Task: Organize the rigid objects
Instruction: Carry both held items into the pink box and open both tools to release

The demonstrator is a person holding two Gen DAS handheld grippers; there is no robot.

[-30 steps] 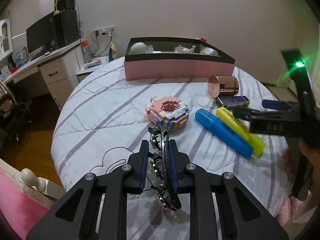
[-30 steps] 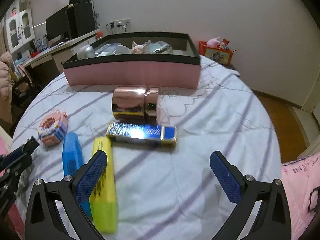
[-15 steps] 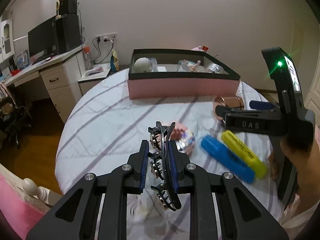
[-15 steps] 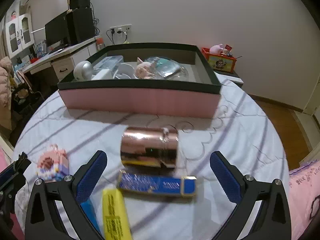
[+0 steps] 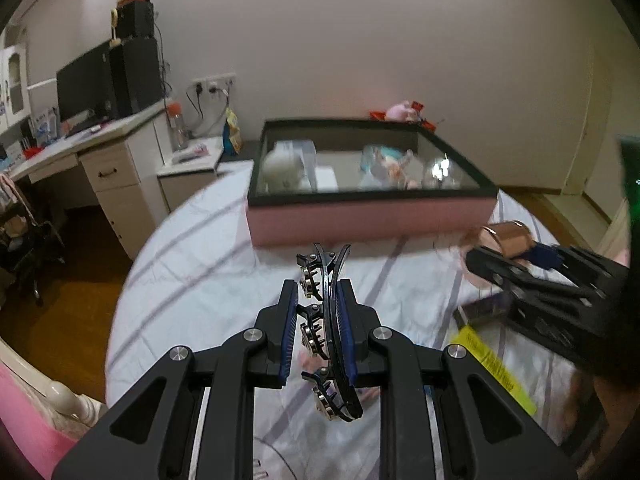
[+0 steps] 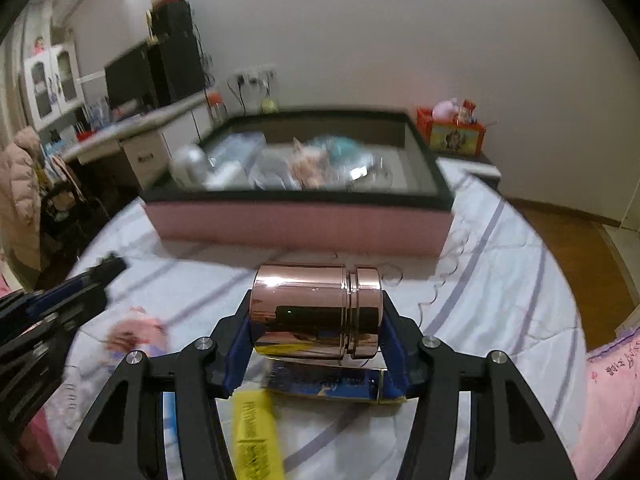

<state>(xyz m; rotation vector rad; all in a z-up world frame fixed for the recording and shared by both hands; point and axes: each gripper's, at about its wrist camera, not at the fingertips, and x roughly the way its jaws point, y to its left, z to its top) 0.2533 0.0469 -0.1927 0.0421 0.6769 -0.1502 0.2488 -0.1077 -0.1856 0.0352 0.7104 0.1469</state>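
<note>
Right hand-held gripper just closed, gripping copper canister.

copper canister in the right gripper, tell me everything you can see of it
The copper canister is a short cylinder with a mirror-bright, rose-copper, metallic-looking skin and a grooved cap at its right end. It lies on its side across the right gripper, whose blue pads have just been closing and now press on both ends. It sits in front of the pink box, with a blue and gold box just below.
</note>
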